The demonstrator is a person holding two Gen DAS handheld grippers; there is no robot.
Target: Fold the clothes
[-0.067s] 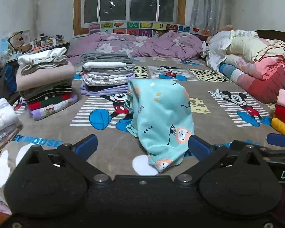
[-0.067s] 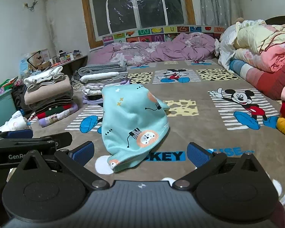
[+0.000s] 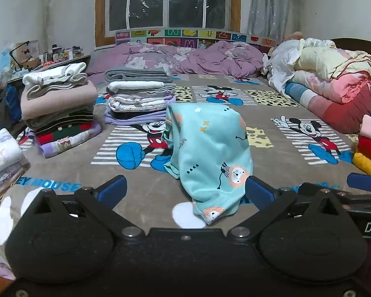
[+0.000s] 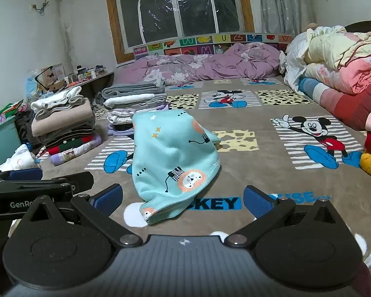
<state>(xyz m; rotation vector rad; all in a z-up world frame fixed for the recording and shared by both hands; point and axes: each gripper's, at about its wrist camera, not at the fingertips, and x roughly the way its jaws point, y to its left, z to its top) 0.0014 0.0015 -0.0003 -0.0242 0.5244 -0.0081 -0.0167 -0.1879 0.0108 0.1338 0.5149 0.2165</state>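
A teal child's garment [image 3: 207, 156] with orange lion prints lies loosely heaped on the brown cartoon-mouse blanket [image 3: 284, 113], straight ahead in both wrist views [image 4: 173, 163]. My left gripper [image 3: 185, 191] is open, its blue pads wide apart just short of the garment's near end. My right gripper [image 4: 183, 199] is open too, and the garment's near tip lies between and beyond its pads. Nothing is held. Each gripper shows at the edge of the other's view.
Two stacks of folded clothes [image 3: 59, 109] [image 3: 138, 99] stand at the left, with a smaller pile [image 3: 2, 158] nearer. A purple duvet [image 3: 185, 57] lies at the back. Rolled quilts [image 3: 334, 84] and red and yellow items [image 3: 368, 153] line the right side.
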